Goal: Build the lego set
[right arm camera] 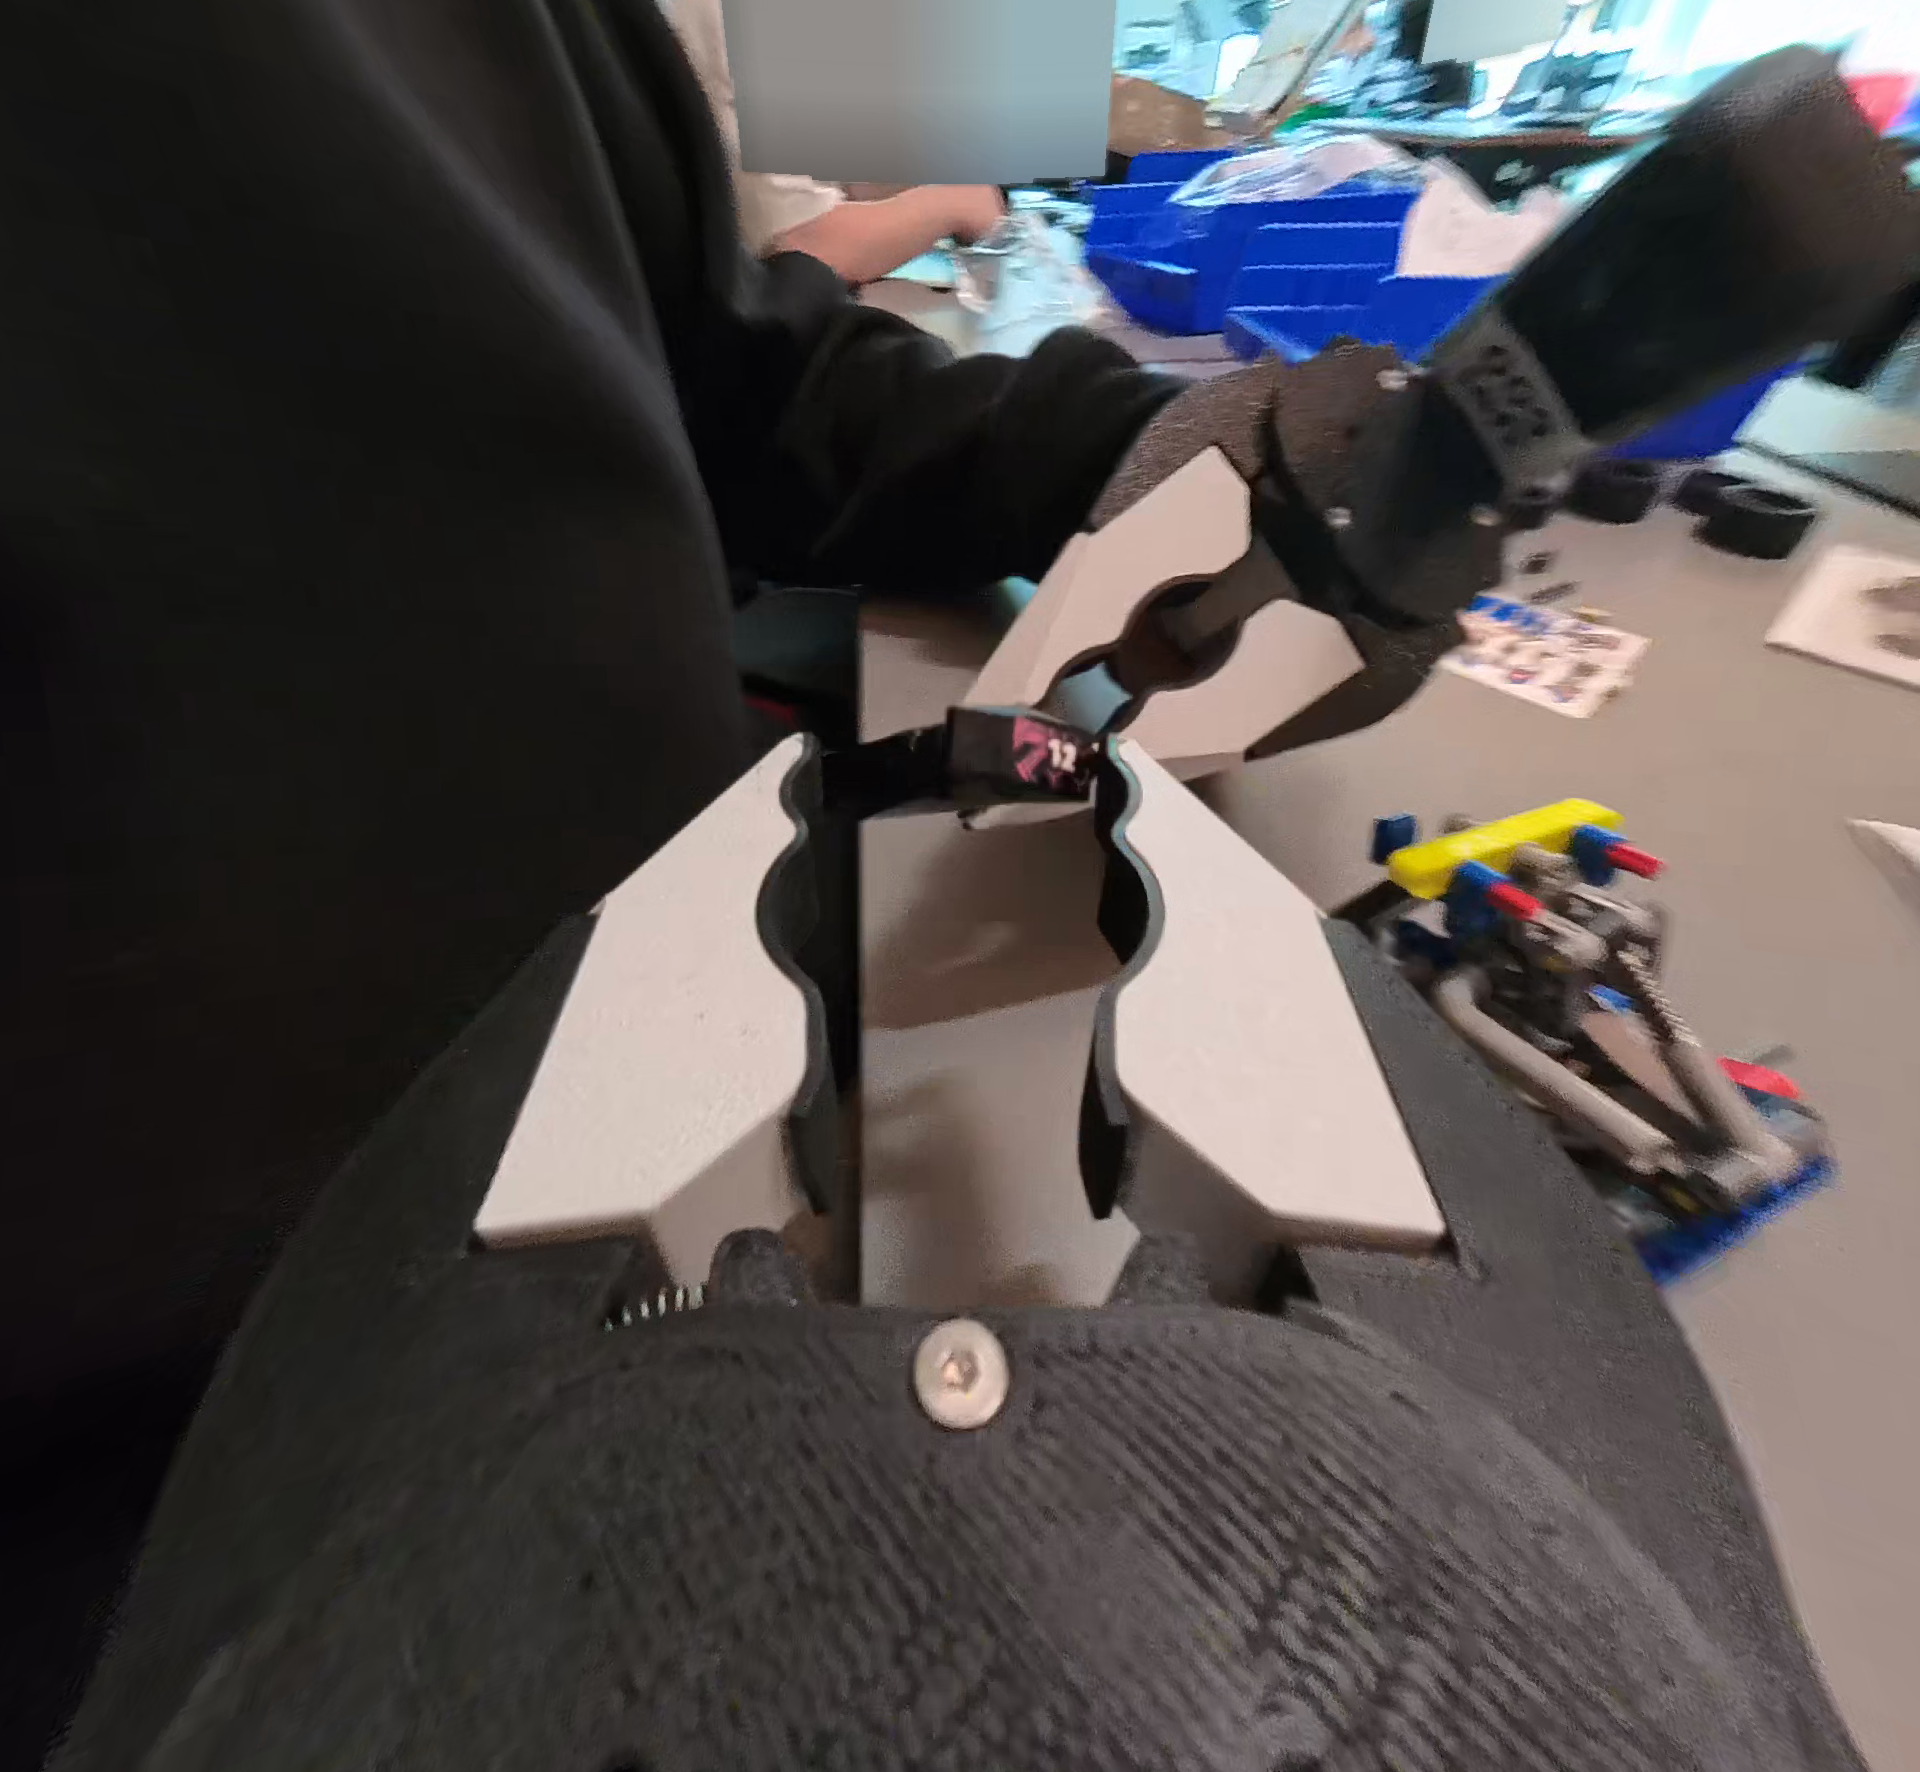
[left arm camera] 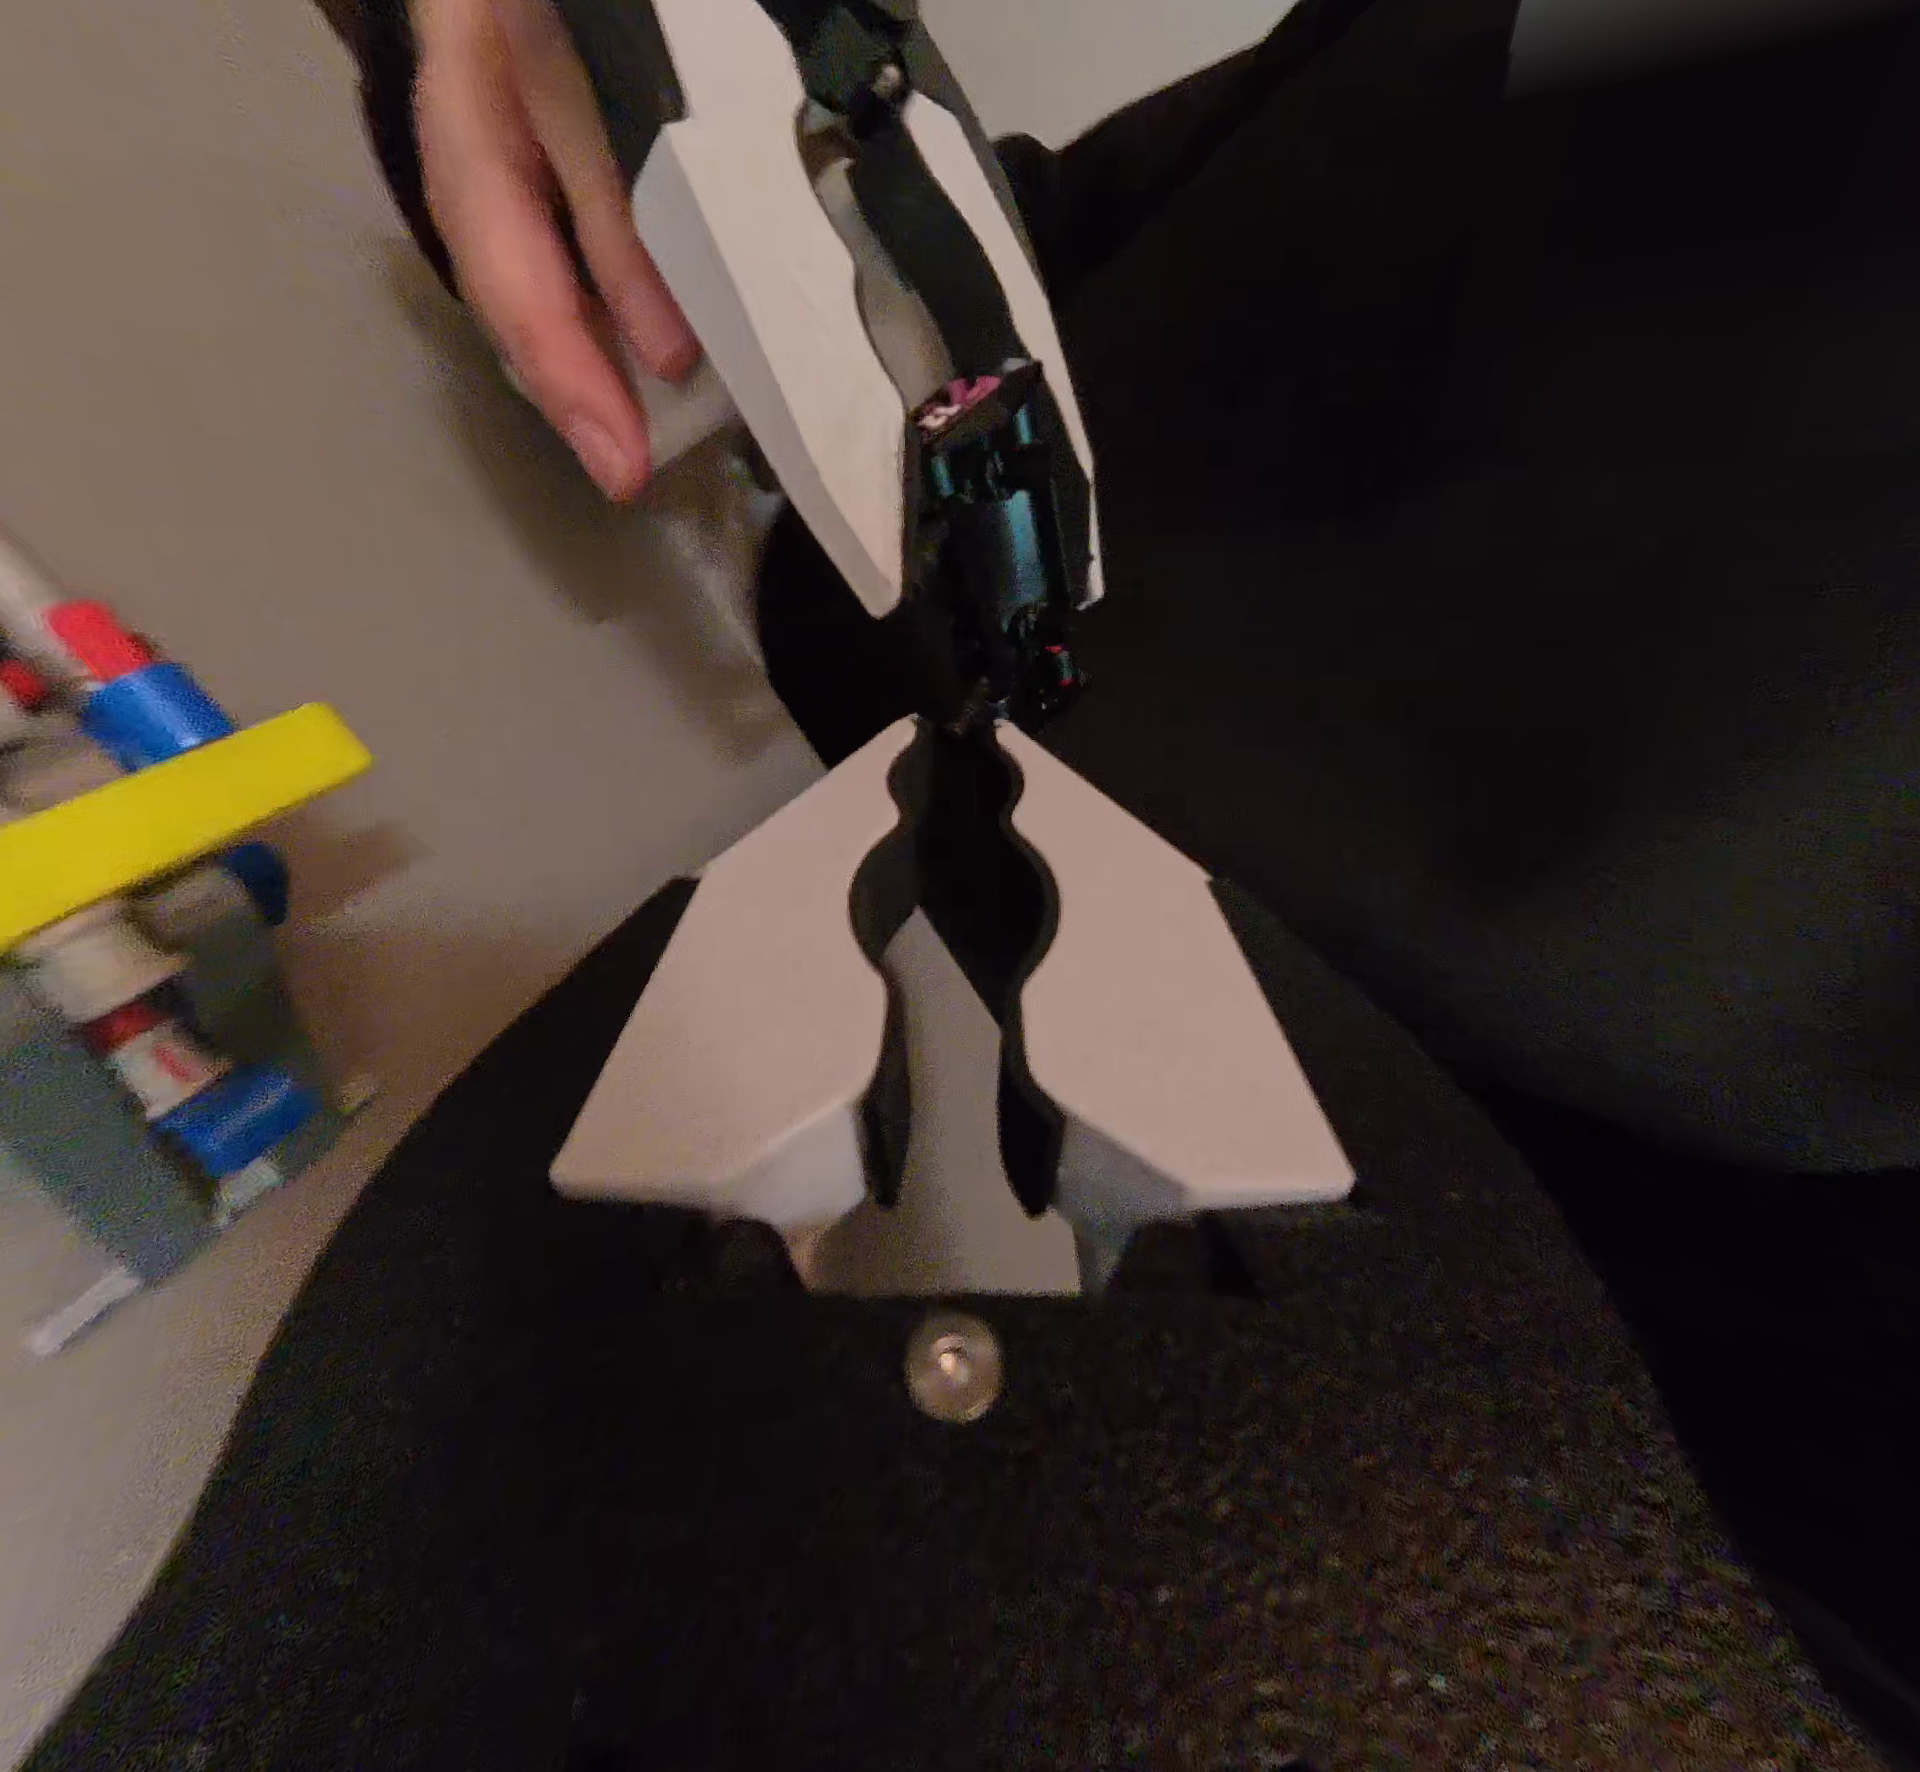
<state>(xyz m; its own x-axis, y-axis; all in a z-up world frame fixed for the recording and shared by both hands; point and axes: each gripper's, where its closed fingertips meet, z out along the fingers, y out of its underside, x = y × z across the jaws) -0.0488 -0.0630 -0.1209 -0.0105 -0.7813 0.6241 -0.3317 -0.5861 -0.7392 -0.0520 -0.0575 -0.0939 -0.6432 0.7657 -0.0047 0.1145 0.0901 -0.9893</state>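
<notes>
Our left gripper (left arm camera: 956, 725) pinches one end of a black brick piece (right arm camera: 997, 761); our right gripper (right arm camera: 961, 766) clamps its length. A crooked squeeze could twist it loose.

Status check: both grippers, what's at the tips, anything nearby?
Left gripper shut on small black part. Right gripper jaws spread around the same part, grip unclear. Yellow-and-blue brick model on grey table, apart.

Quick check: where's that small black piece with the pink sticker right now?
In the right wrist view the small black piece spans the right gripper's fingertips, its other end at the left gripper's tips, above the grey table, left of the yellow-and-blue brick model.
</notes>
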